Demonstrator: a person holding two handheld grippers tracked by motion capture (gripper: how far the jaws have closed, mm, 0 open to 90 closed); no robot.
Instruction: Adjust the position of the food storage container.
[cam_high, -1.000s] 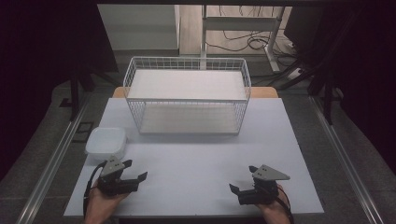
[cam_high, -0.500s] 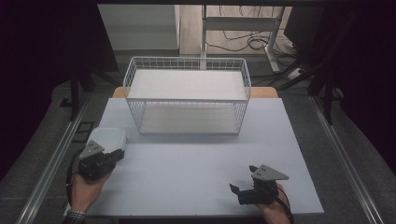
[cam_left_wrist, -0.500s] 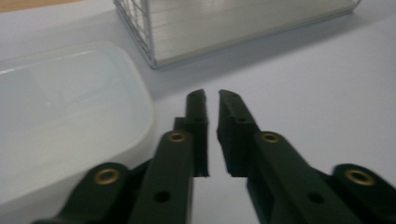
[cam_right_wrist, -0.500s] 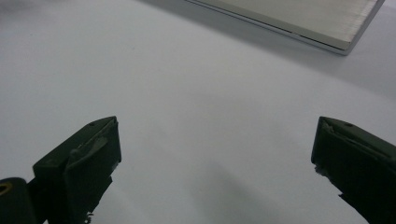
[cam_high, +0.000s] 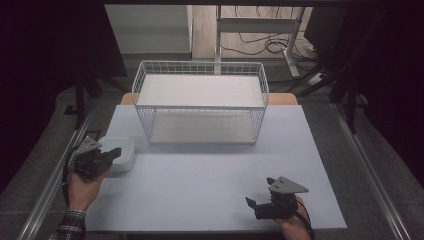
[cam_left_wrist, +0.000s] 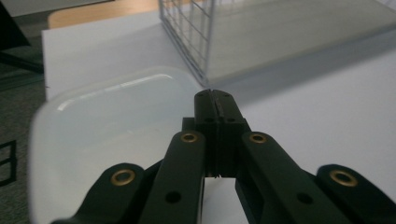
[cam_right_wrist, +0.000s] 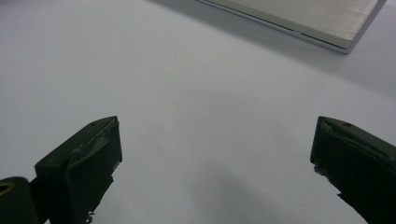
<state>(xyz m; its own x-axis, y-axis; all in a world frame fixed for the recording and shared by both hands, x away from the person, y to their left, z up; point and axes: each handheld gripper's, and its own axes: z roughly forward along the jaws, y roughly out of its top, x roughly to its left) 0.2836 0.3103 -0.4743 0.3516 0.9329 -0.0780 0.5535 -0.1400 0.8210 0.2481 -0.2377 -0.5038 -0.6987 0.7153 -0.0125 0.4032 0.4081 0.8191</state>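
Observation:
A white, shallow plastic container (cam_high: 123, 149) lies on the white table (cam_high: 200, 185) at the left edge. My left gripper (cam_high: 116, 152) is held over its near side, pointing right. In the left gripper view the jaws are pressed together, and the gripper (cam_left_wrist: 215, 95) is shut above the container (cam_left_wrist: 102, 126) with nothing seen between them. At the front right, my right gripper (cam_high: 252, 205) rests low over the table, pointing left. Its jaws stand wide apart in the right gripper view, where the gripper (cam_right_wrist: 215, 135) is open over bare table.
A white wire rack (cam_high: 200, 100) with two flat shelves stands at the back middle of the table. Its mesh corner (cam_left_wrist: 196, 37) is close behind the container. The lower shelf board (cam_right_wrist: 317, 18) lies ahead of the right gripper. Metal rails run along both table sides.
The left hand has carried its gripper from the front of the table back and left to the white container, with the jaws now pressed shut. The right gripper has stayed put.

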